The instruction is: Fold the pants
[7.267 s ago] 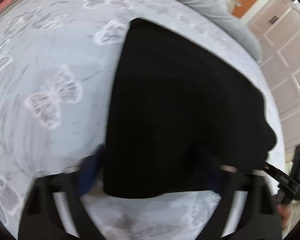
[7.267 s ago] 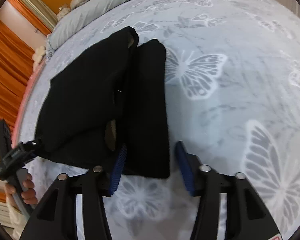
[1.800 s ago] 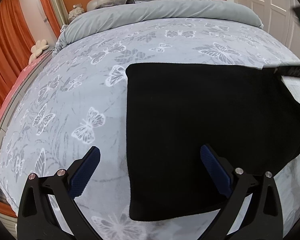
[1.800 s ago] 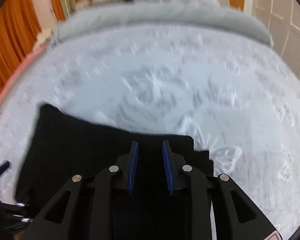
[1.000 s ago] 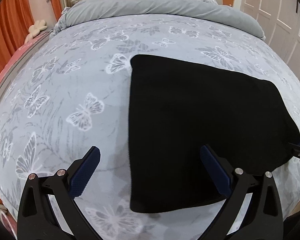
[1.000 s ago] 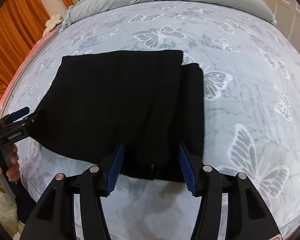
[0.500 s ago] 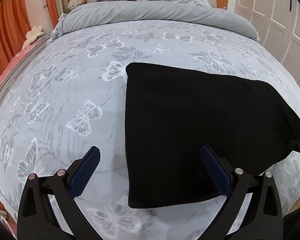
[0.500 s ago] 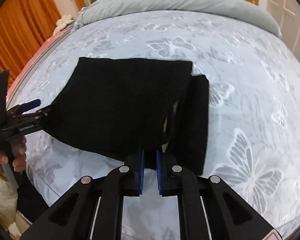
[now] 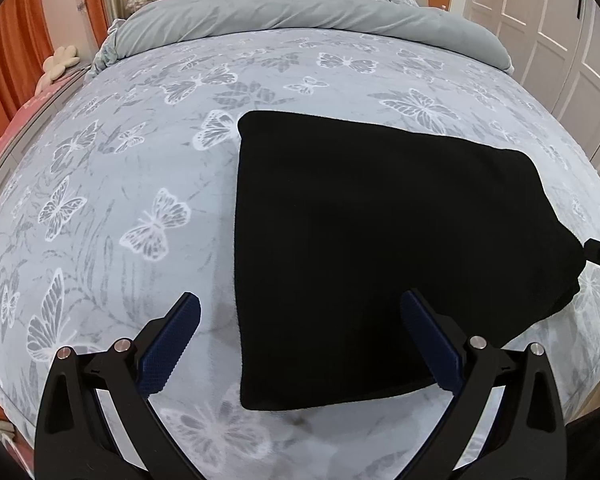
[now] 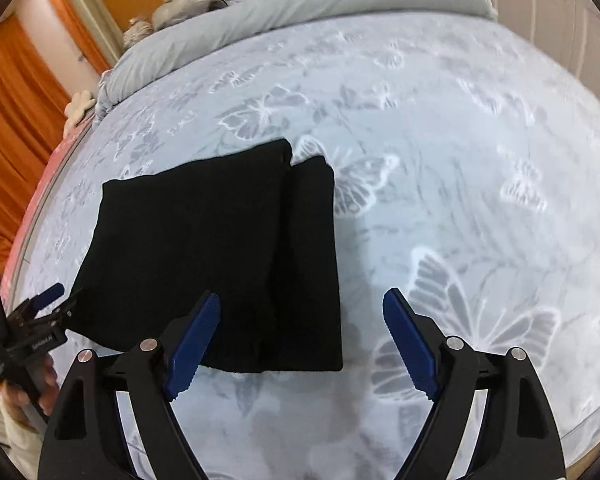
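The folded black fleece pants (image 9: 380,248) lie flat on the pale grey butterfly-print bedspread (image 9: 132,184), filling the centre and right of the left wrist view. The left gripper (image 9: 300,340) is spread wide above their near edge, gripping nothing. In the right wrist view the right gripper (image 10: 302,336) is opening, pads clear of the cloth at lower centre

surface: bed (image 9: 100,208), butterfly-print cover | on it: folded black pants (image 9: 380,248); grey duvet (image 9: 300,16) at head
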Tool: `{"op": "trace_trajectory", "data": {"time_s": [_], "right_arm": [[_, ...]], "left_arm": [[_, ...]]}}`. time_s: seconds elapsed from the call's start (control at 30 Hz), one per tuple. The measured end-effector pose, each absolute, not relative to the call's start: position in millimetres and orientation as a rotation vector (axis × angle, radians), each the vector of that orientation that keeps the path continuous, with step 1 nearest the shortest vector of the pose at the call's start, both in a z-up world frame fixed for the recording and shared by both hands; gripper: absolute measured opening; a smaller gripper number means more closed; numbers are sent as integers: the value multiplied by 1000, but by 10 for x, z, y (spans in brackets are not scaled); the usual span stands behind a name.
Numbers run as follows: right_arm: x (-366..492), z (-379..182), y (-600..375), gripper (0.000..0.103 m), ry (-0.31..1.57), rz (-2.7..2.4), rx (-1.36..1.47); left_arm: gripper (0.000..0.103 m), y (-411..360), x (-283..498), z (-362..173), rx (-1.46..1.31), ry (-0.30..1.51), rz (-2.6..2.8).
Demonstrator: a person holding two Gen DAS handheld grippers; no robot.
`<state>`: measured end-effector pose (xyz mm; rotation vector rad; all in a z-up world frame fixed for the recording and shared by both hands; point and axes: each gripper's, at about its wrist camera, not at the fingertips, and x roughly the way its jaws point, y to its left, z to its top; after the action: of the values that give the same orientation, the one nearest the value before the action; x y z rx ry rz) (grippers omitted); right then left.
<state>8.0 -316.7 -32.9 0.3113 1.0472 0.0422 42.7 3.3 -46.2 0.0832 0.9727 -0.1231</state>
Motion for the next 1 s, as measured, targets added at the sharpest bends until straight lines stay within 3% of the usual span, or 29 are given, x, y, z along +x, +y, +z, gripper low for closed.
{"op": "trace_trajectory", "data": {"time_s": [0.13,0.37,0.6,0.63,0.67,0.7,0.77,0.83,0.9,0.97,1.0], "right_arm": [[167,-379,-3103,82,1068,69,322],[281,-594,-3115,86,1150,144,509],[396,-815,-2993,87,1216,117,502],[396,-800,-2962,85,1200,129,492],[381,-752,-2880,76,1158,156,441],[362,-715,-2861,60,1141,170,427],[314,-611,-2869,40,1104,197,444],[207,-428,-2892,36,1055,237,447],[49,-270,-2845,35,1030,283,418],[-56,-266,-2797,37,1038,281,370],[-93,-364,-2763,43,1070,241,323]], "left_arm": [[98,23,406,-455,57,987,-169],[98,223,571,-646,-162,1126,-268],[98,457,719,-905,-414,1222,-266],[98,434,718,-890,-401,1215,-266],[98,407,710,-876,-385,1207,-272],[94,381,709,-866,-374,1201,-280],[78,340,701,-821,-376,1186,-311],[41,355,659,-699,-364,1154,-350],[32,433,611,-602,-366,1133,-369],[33,500,542,-515,-343,1138,-376],[38,505,502,-485,-310,1139,-366]]}}
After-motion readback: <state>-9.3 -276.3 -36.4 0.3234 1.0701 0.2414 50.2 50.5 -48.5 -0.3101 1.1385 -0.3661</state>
